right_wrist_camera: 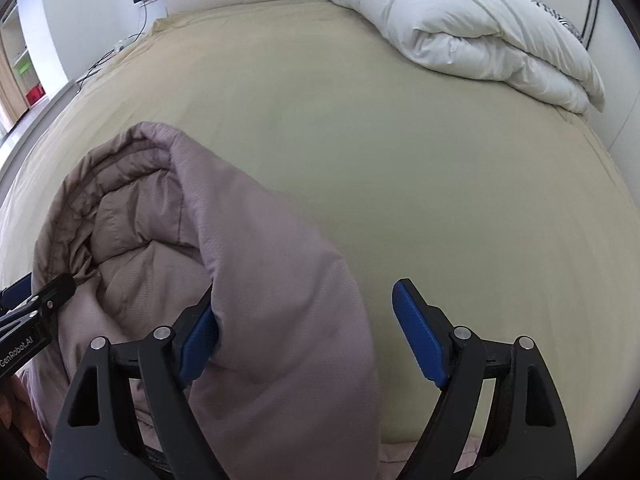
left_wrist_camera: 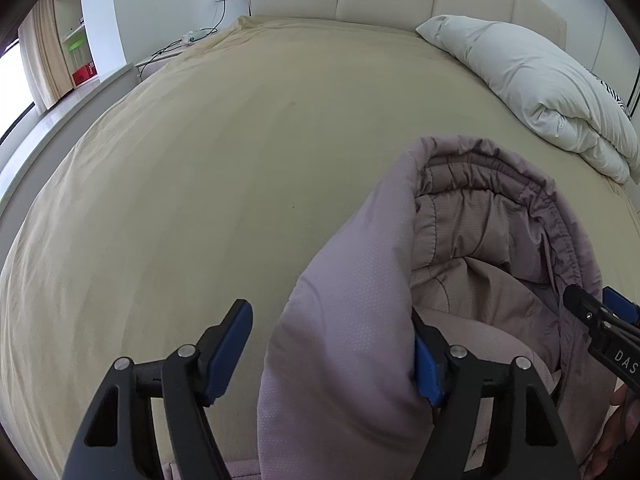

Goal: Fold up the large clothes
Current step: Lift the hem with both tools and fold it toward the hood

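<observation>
A padded jacket (left_wrist_camera: 352, 320) was held up over the bed (left_wrist_camera: 180, 200), early in the fold.
Its rolled edges were seen between both sets of wide jaws, left gripper (left_wrist_camera: 332, 354) and right gripper (right_wrist_camera: 308, 330); a firm grip could not be told. Next, the jacket would need laying flat on the sheet, clear of the duvet (right_wrist_camera: 480, 32).

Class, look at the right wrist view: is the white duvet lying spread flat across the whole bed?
No: the white duvet sits folded in a bundle at the far right corner, leaving most of the beige sheet bare.
</observation>
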`<act>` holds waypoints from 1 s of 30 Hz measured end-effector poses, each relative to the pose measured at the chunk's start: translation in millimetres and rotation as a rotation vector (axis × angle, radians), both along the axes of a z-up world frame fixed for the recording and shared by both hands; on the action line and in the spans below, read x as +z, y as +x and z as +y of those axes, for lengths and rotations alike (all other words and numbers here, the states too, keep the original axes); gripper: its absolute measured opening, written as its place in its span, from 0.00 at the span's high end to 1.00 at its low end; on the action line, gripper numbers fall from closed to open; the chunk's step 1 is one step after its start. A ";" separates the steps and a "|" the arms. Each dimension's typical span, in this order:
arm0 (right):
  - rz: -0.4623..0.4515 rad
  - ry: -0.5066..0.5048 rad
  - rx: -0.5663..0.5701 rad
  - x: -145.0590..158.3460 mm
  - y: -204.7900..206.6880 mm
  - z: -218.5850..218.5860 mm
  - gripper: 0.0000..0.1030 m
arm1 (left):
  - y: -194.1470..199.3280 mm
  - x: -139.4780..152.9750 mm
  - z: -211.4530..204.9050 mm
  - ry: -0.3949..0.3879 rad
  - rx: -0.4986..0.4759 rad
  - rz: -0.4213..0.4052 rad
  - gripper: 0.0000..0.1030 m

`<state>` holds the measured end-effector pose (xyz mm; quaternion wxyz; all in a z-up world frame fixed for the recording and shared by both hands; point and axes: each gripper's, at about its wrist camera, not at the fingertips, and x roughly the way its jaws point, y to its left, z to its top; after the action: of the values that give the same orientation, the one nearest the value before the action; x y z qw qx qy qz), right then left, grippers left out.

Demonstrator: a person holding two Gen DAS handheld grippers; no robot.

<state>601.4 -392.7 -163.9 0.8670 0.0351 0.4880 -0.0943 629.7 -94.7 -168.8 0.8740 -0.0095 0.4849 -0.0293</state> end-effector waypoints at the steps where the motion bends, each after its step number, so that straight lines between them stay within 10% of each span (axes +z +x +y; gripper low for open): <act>1: -0.001 0.003 0.004 -1.5 2.1 0.3 0.21 | -0.1 2.0 0.0 0.003 0.003 -0.015 0.32; 5: 0.027 0.136 0.068 -13.5 17.8 5.2 0.21 | 5.1 1.4 -5.2 0.021 -0.006 -0.019 0.33; 8: 0.036 -0.019 0.052 -17.8 26.8 13.8 0.21 | 9.1 0.0 -5.6 0.035 -0.006 -0.023 0.36; 12: 0.041 0.059 -0.059 -23.3 35.5 -18.5 0.22 | 12.4 -7.7 3.3 0.023 -0.012 -0.004 0.50; 20: -0.034 0.152 -0.032 -22.4 20.9 -38.4 0.72 | 1.9 0.5 1.4 0.053 -0.041 -0.044 0.80; 30: -0.192 0.119 0.023 55.1 -39.1 -19.6 0.85 | -50.2 54.2 27.9 0.043 -0.052 -0.144 0.88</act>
<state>562.4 -412.3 -108.8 0.9072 0.0896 0.4077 -0.0514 579.4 -66.8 -114.7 0.9056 0.0240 0.4212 -0.0422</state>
